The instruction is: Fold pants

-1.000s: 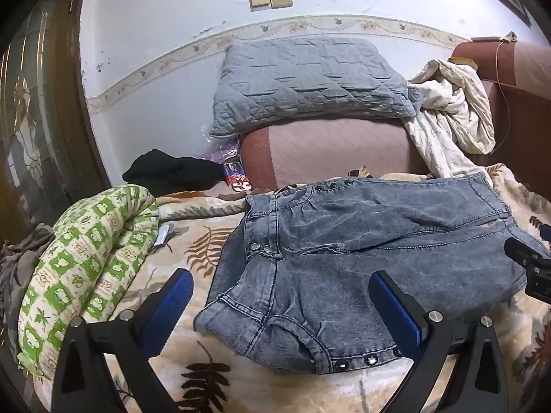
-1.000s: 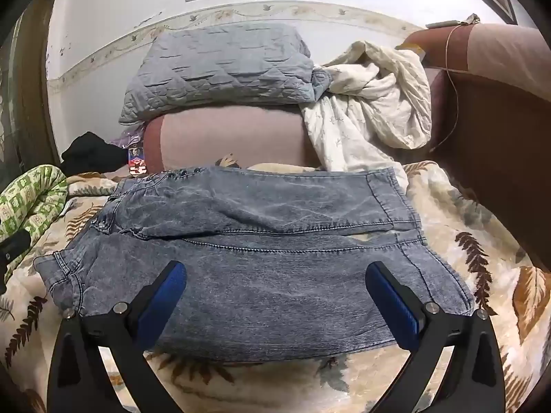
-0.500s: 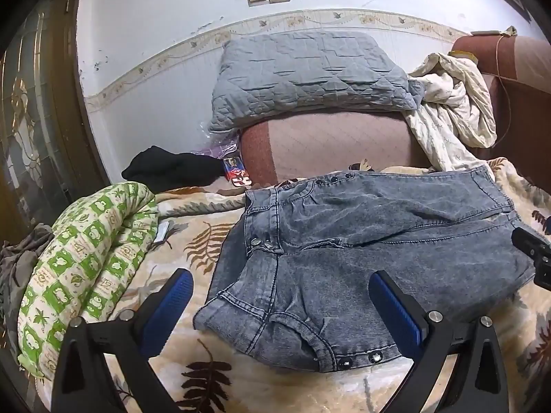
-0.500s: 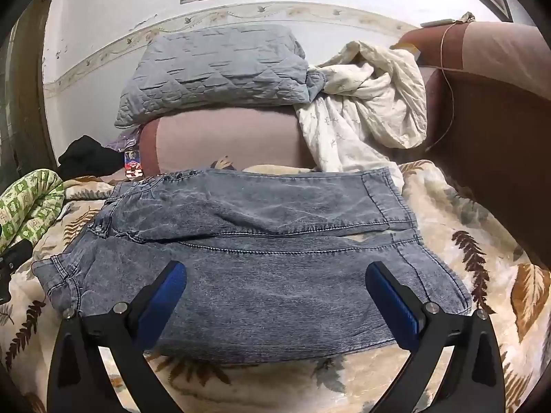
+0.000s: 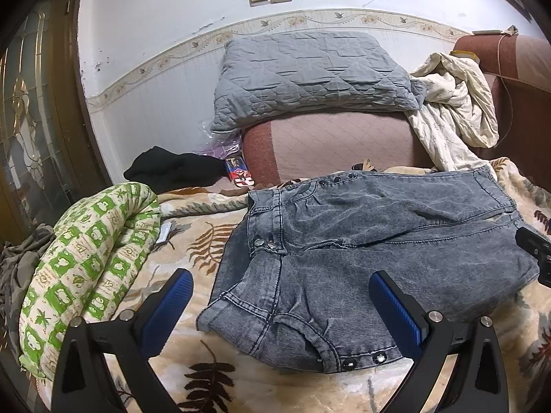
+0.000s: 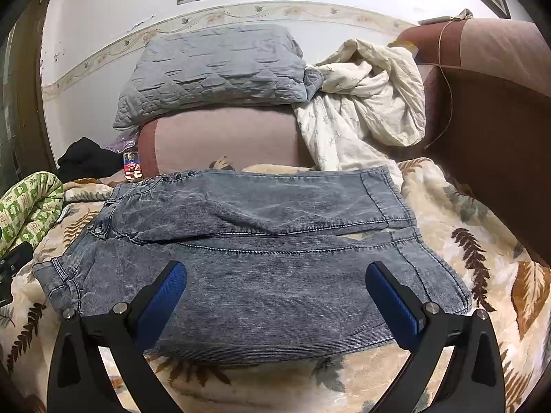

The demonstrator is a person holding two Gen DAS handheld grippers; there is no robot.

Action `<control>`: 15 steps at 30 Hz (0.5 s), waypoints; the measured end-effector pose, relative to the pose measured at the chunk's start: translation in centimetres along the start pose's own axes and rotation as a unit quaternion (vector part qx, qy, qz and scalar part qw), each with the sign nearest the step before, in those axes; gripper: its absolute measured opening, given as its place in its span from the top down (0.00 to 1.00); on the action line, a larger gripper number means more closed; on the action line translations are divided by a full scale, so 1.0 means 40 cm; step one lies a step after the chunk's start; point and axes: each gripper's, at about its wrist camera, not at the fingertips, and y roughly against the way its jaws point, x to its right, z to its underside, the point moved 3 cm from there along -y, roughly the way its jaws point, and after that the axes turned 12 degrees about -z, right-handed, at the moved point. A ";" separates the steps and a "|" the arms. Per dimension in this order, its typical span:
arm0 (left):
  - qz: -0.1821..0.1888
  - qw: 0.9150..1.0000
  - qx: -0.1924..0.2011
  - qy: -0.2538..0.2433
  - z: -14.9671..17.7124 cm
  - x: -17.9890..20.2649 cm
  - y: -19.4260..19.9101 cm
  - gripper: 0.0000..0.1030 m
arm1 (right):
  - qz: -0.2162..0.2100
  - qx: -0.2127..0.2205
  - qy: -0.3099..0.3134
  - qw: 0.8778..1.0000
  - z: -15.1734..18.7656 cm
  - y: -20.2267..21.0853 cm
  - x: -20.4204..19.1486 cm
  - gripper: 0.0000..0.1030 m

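Grey denim pants (image 5: 361, 258): lying folded across leaf-print blanket (image 6: 482, 241), waistband toward the left. Left tongs (image 5: 280, 292): spread wide, grasping nothing, above waistband end. Right tongs (image 6: 275, 285): spread wide, grasping nothing, above legs.

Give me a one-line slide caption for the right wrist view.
Open right claw hovers over grey denim pants spread on a leaf-print blanket, grey pillow behind.

White wall (image 5: 165, 27), brown sofa (image 6: 489, 144)
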 end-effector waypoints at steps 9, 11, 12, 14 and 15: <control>-0.001 1.000 -0.001 -0.004 0.002 0.000 -0.003 0.00 | -0.001 0.000 0.000 1.000 0.000 0.000 -0.001 0.00; -0.001 1.000 -0.003 -0.004 0.004 -0.005 -0.009 0.00 | -0.001 0.000 -0.001 1.000 0.000 0.000 -0.001 0.00; -0.002 1.000 -0.005 -0.004 0.003 0.006 -0.008 0.00 | -0.002 0.001 0.000 1.000 0.000 0.001 -0.001 0.00; -0.003 1.000 -0.015 -0.003 0.008 0.005 -0.025 0.00 | 0.001 0.003 0.000 1.000 -0.001 0.002 -0.001 0.00; -0.005 1.000 -0.021 -0.004 0.012 0.003 -0.036 0.00 | 0.001 0.004 -0.001 1.000 0.000 0.002 0.002 0.00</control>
